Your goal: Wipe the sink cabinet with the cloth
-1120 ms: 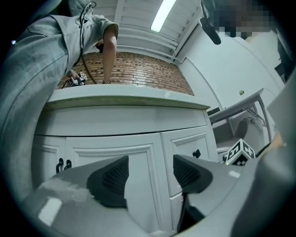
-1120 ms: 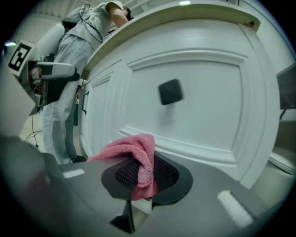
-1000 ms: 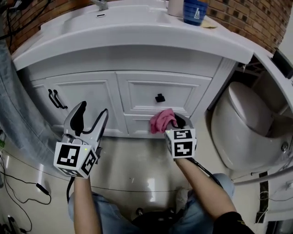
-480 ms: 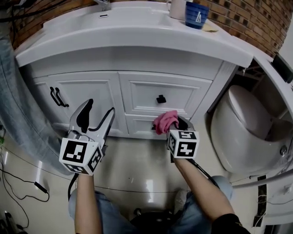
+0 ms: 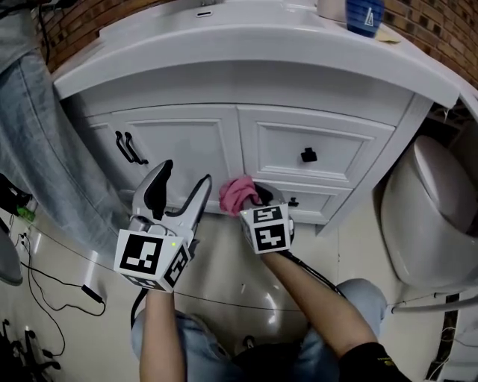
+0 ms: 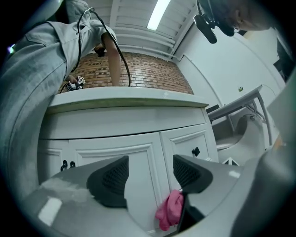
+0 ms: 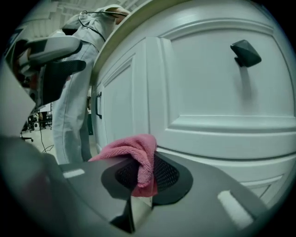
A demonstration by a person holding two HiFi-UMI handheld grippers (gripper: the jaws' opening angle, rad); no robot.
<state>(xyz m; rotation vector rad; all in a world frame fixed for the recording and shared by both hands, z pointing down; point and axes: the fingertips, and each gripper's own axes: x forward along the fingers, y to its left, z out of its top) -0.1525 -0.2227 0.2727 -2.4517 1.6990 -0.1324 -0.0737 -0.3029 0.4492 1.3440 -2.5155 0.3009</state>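
A white sink cabinet (image 5: 224,142) fills the head view, with a door at left and drawers (image 5: 314,153) at right. My right gripper (image 5: 252,200) is shut on a pink cloth (image 5: 237,192), which is bunched against the lower cabinet front near the seam between door and drawers. In the right gripper view the pink cloth (image 7: 136,155) drapes over the closed jaws, close to the drawer face (image 7: 222,92). My left gripper (image 5: 179,195) stands open beside it, empty, facing the cabinet door (image 6: 115,152). The pink cloth (image 6: 169,212) shows low in the left gripper view.
A black knob (image 5: 308,155) sits on the upper drawer; two black handles (image 5: 128,148) are on the left door. A blue cup (image 5: 364,15) stands on the sink top. A toilet (image 5: 441,209) is at right. A person in grey trousers (image 5: 37,149) stands at left. Cables (image 5: 45,276) lie on the floor.
Both grippers have shifted left along the cabinet front; the cloth has gone from under the knobbed drawer toward the door seam. The left gripper stays open.
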